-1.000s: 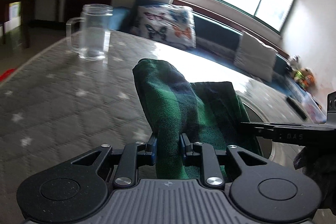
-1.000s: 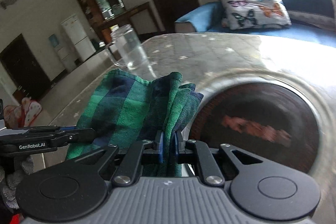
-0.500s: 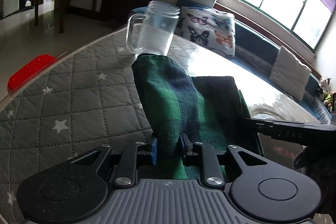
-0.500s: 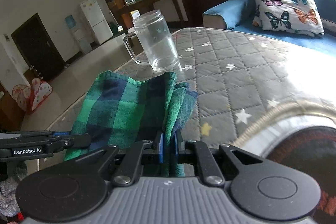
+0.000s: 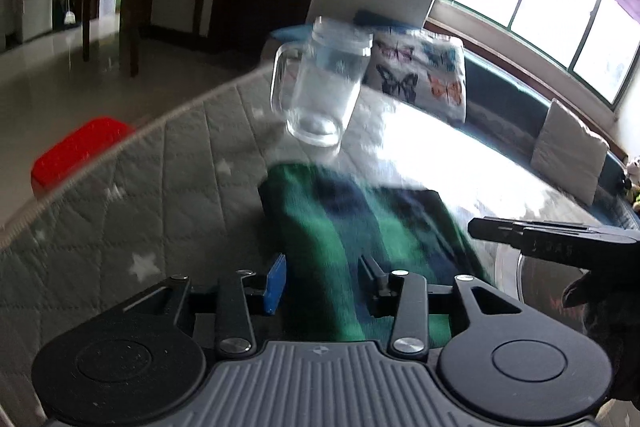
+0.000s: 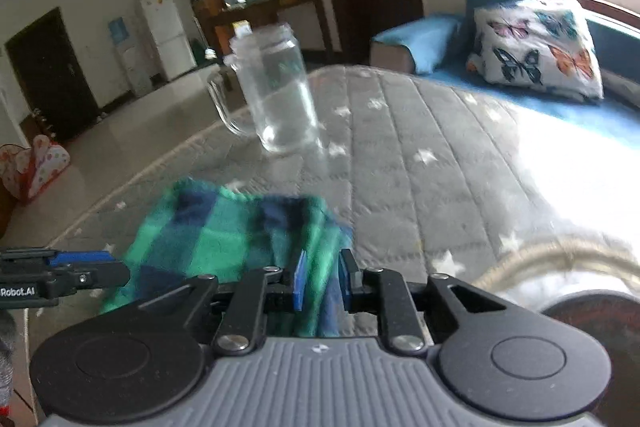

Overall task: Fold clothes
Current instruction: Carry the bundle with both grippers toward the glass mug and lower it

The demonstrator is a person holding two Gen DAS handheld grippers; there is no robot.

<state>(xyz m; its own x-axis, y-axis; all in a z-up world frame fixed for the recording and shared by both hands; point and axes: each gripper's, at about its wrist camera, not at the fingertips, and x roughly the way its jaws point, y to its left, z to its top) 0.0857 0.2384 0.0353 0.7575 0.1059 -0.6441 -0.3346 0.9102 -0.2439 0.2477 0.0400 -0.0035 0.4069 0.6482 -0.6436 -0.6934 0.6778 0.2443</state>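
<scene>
A green and navy plaid cloth [image 5: 360,223] lies bunched in folds on the grey quilted table cover [image 5: 160,187]. My left gripper [image 5: 324,283] is open, its fingers spread either side of the cloth's near edge. In the right wrist view the same cloth [image 6: 224,227] runs between the fingers of my right gripper [image 6: 322,283], which stand parted and loose around the fabric. Each gripper shows in the other's view: the right gripper [image 5: 520,235] at the cloth's right side, the left gripper [image 6: 60,271] at its left. The frames are motion-blurred.
A clear glass mug [image 5: 320,99] [image 6: 276,103] stands just beyond the cloth near the table's rounded edge. A dark round inset [image 6: 592,311] sits in the table to the right. A red object [image 5: 76,151] lies on the floor beyond the edge. A sofa with a butterfly cushion [image 6: 536,47] is behind.
Both grippers carried the cloth toward the glass mug and lowered it. The left fingers have spread wide and the right fingers have parted, so the cloth is let go.
</scene>
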